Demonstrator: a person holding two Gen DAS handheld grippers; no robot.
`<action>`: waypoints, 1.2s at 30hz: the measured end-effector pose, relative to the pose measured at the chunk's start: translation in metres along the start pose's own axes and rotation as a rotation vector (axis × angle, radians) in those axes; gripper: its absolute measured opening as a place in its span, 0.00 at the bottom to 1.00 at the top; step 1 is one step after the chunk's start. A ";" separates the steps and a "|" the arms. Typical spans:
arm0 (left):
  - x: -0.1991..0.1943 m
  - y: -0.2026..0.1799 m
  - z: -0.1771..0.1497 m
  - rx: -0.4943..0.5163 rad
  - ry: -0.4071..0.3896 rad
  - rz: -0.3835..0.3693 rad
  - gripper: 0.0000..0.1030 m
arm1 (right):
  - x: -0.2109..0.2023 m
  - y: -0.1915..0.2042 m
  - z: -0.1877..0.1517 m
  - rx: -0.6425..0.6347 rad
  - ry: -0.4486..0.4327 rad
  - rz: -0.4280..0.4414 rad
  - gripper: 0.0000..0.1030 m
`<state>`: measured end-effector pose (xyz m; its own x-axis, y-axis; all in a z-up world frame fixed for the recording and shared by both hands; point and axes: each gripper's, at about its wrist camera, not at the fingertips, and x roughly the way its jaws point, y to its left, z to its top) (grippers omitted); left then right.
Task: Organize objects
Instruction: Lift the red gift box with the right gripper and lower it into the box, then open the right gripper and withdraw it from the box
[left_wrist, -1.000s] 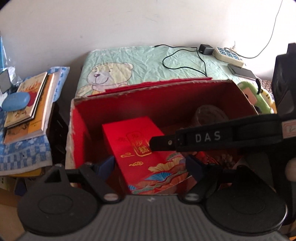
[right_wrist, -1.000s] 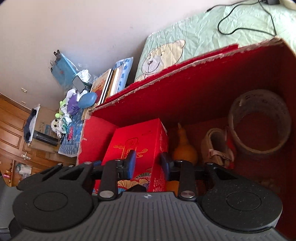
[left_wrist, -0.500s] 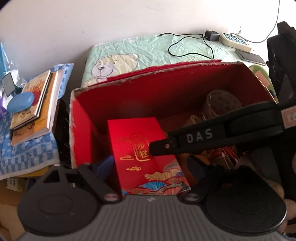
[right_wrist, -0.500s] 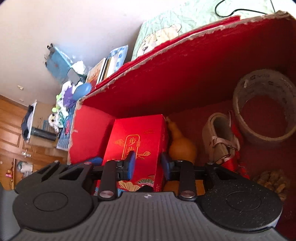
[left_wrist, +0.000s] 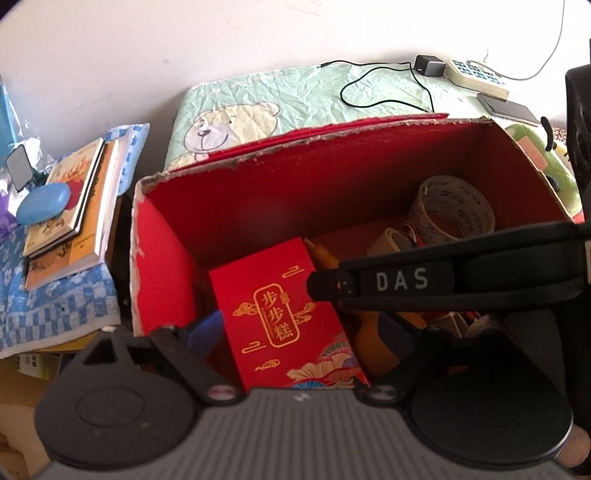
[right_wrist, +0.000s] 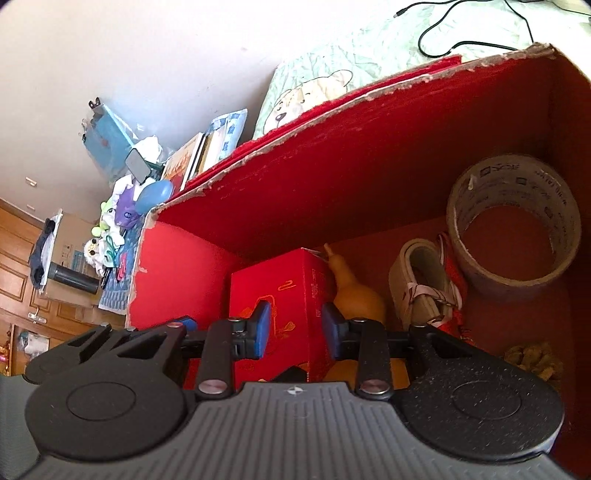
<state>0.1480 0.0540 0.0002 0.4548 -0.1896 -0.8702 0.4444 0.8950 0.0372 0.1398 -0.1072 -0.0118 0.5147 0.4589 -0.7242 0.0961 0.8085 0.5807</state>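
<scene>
Left wrist view, from left to right. At 9 o'clock, outside the container, a stack of books (left_wrist: 70, 221) with a blue case (left_wrist: 43, 203) on top lies on a checked cloth (left_wrist: 55, 306); whether these still await sorting cannot be told. At centre stands the red cardboard box (left_wrist: 166, 273), open at the top. Inside it, at 6 o'clock, the red gift carton (left_wrist: 280, 314) rests near the box's left wall. Just right of the carton lies a yellow gourd (left_wrist: 369, 347), then a small tape roll (left_wrist: 391, 240), and at 2 o'clock a large tape roll (left_wrist: 454, 210). Several items therefore appear already stowed; the carton seems the latest, and its release looks nearly complete.

The left tool (left_wrist: 299, 328) points steeply down into the box. Its jaws have just been opening and now stand wide, one on either side of the carton, with the pads not pressing on it. The right tool (left_wrist: 328, 286) crosses the frame from 3 o'clock, its tip over the carton's right edge.

Right wrist view. The right tool (right_wrist: 295, 328) slants down into the box; its jaws stand at a middling gap, with the carton's (right_wrist: 291, 284) upper corner behind them. Whether its pads (right_wrist: 264, 325) bear on the carton cannot be told. The gourd (right_wrist: 354, 299) touches the carton's right face.
</scene>
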 end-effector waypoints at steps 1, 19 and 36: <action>0.000 -0.001 0.000 -0.001 0.000 0.003 0.89 | 0.000 0.001 0.000 0.002 -0.007 -0.010 0.34; -0.018 -0.017 -0.005 0.001 -0.031 0.118 0.88 | -0.057 0.015 -0.023 -0.158 -0.248 -0.279 0.42; -0.057 -0.022 -0.016 -0.047 -0.062 0.122 0.90 | -0.100 0.021 -0.058 -0.154 -0.360 -0.392 0.46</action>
<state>0.0996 0.0517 0.0407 0.5507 -0.1016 -0.8285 0.3468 0.9307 0.1164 0.0415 -0.1149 0.0510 0.7268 -0.0199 -0.6866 0.2270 0.9504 0.2127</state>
